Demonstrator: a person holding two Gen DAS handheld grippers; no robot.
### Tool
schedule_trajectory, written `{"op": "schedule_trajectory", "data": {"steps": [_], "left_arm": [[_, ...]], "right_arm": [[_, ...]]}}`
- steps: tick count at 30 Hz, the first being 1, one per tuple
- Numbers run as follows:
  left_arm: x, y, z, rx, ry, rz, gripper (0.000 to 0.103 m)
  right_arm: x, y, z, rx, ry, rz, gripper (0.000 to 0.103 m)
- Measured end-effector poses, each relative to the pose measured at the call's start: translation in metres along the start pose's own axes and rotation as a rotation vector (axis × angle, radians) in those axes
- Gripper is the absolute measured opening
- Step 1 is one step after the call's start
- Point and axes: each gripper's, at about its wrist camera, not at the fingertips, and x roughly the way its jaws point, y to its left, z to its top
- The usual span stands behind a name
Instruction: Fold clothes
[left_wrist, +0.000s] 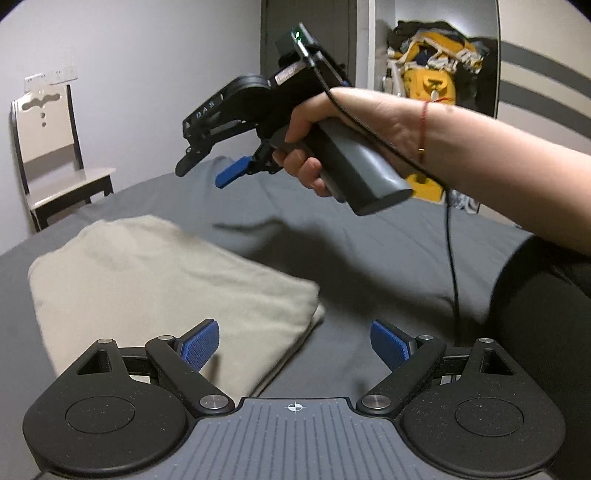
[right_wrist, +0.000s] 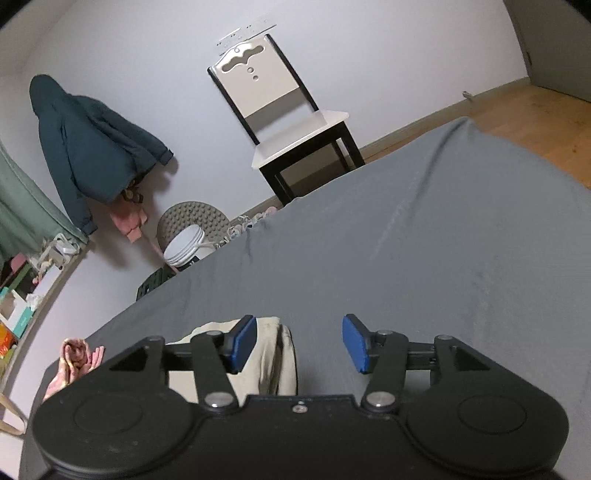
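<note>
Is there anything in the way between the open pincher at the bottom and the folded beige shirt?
Nothing visible. The left gripper is open and empty, right at the edge of the folded beige garment on the grey bed. The right gripper, also open, is off to the side above the bed.

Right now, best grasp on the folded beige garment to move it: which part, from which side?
Take the thick folded edge at the near right corner of the beige garment, coming in low from the bare gray sheet on its right. The layers stack there, so the open left gripper, already nearby, could probably pinch them all.
</note>
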Motion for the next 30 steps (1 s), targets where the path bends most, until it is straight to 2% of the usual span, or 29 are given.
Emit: {"op": "schedule_trajectory", "data": {"steps": [3,6,7,9,10,12,14,16,17,22,24,29,30], "left_arm": [[0.014,-0.015,0.009,0.049,0.039,0.006,0.09],[0.027,-0.027,0.017,0.097,0.084,0.07,0.089],[0.031,-0.03,0.02,0.106,0.096,0.098,0.084],[0.034,-0.027,0.024,0.059,0.115,0.127,0.055],[0.036,-0.026,0.026,0.033,0.125,0.14,0.051],[0.039,-0.021,0.028,0.003,0.134,0.167,0.038],[0.04,-0.018,0.03,-0.017,0.138,0.198,0.031],[0.043,-0.016,0.031,-0.037,0.148,0.193,0.022],[0.045,-0.017,0.03,-0.042,0.146,0.192,0.01],[0.046,-0.01,0.026,-0.135,0.11,0.188,0.006],[0.047,-0.012,0.027,-0.136,0.089,0.181,0.006],[0.056,-0.021,0.024,-0.086,0.141,0.192,0.007],[0.056,-0.026,0.022,-0.067,0.132,0.206,0.008]], "right_arm": [[-0.003,-0.013,0.006,0.057,-0.036,-0.007,0.064],[-0.006,-0.025,0.013,0.099,-0.064,0.006,0.064],[-0.008,-0.028,0.014,0.102,-0.074,-0.003,0.064],[-0.009,-0.031,0.015,0.103,-0.081,-0.015,0.064],[-0.009,-0.033,0.015,0.111,-0.081,-0.008,0.064],[-0.009,-0.037,0.015,0.128,-0.079,0.005,0.064],[-0.008,-0.038,0.016,0.141,-0.077,0.016,0.064],[-0.008,-0.038,0.016,0.143,-0.077,0.018,0.065],[-0.008,-0.038,0.016,0.143,-0.077,0.018,0.065],[-0.008,-0.038,0.016,0.148,-0.074,0.026,0.065],[-0.009,-0.04,0.016,0.15,-0.074,0.028,0.065],[-0.008,-0.039,0.016,0.144,-0.061,0.027,0.066],[-0.007,-0.038,0.015,0.136,-0.052,0.025,0.066]]}}
